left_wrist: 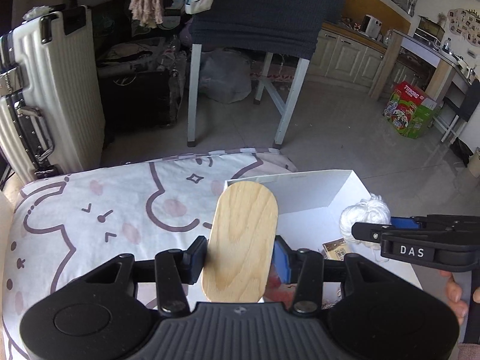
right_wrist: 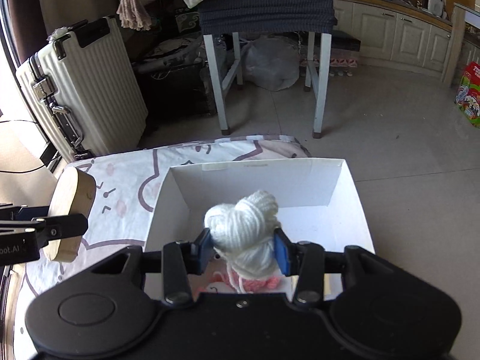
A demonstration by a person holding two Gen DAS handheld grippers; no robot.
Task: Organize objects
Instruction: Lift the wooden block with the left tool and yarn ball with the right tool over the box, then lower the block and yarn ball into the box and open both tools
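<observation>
My left gripper [left_wrist: 240,258] is shut on an oval wooden block [left_wrist: 243,240] and holds it above the left edge of the white cardboard box [left_wrist: 303,192]. The block also shows in the right wrist view [right_wrist: 70,210], left of the box. My right gripper [right_wrist: 244,250] is shut on a ball of white yarn [right_wrist: 246,225] and holds it over the open white box [right_wrist: 255,180]. Pink yarn [right_wrist: 258,283] lies in the box under it. The right gripper [left_wrist: 375,231] and white yarn [left_wrist: 364,216] show at the right of the left wrist view.
The box rests on a bed with a cartoon-print sheet [left_wrist: 120,210]. A small brown packet [left_wrist: 336,247] lies in the box. Beyond the bed stand a white suitcase [left_wrist: 45,90], a chair with white legs [left_wrist: 240,75] and a green carton [left_wrist: 411,108] on the floor.
</observation>
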